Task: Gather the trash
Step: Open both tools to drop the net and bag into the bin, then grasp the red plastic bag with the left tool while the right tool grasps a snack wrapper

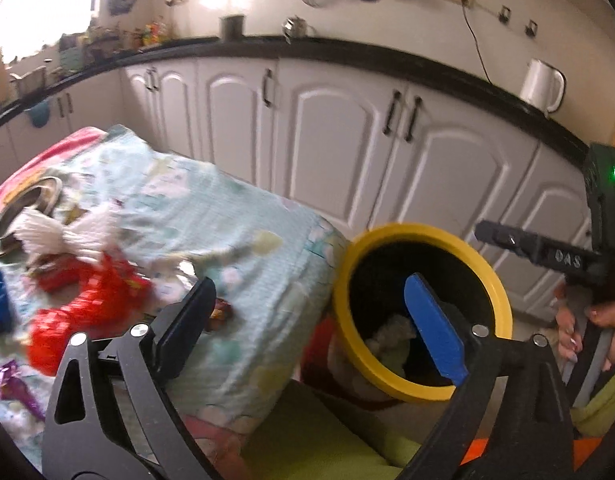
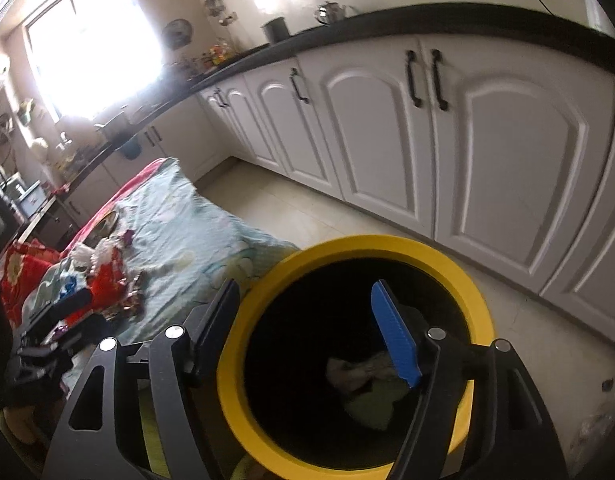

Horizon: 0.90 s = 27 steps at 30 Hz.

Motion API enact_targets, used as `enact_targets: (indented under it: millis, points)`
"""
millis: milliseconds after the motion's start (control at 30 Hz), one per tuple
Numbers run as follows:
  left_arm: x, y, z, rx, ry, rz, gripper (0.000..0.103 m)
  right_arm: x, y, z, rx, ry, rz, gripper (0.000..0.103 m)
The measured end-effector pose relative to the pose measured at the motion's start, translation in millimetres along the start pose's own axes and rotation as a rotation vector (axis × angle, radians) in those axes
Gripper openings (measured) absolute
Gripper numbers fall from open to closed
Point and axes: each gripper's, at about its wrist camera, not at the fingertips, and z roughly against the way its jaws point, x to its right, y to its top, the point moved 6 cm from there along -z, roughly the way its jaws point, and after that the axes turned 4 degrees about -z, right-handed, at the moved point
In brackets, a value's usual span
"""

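Left tool (image 1: 307, 312) spread wide, nothing between fingers, above surface's near edge beside yellow-rimmed bin (image 1: 423, 308). Right tool (image 2: 307, 328) spread, empty, directly over bin (image 2: 347, 352) mouth. Crumpled trash (image 2: 367, 384) lies at bin bottom, below blue finger. More trash on surface (image 1: 243, 216): red wrapper (image 1: 83, 312), purple wrapper (image 1: 15, 384), toward its left edge.
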Motion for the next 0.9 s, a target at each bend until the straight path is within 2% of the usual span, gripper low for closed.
enact_targets:
  millis: [367,667,900]
  points:
    - [-62.7,10.6,49.7,0.112,0.116,0.083,0.090,-77.7,-1.5,5.3,0.000,0.083,0.160,0.068]
    - [-109.5,5.8,72.9,0.140,0.189,0.157,0.090,-148.6,-14.9,-0.8,-0.029,0.172,0.301,0.069]
    - [-147.9,-6.9,81.4,0.121,0.236,0.227,0.091,-197.0,-34.8,-8.4,-0.069,0.230,0.410,0.070]
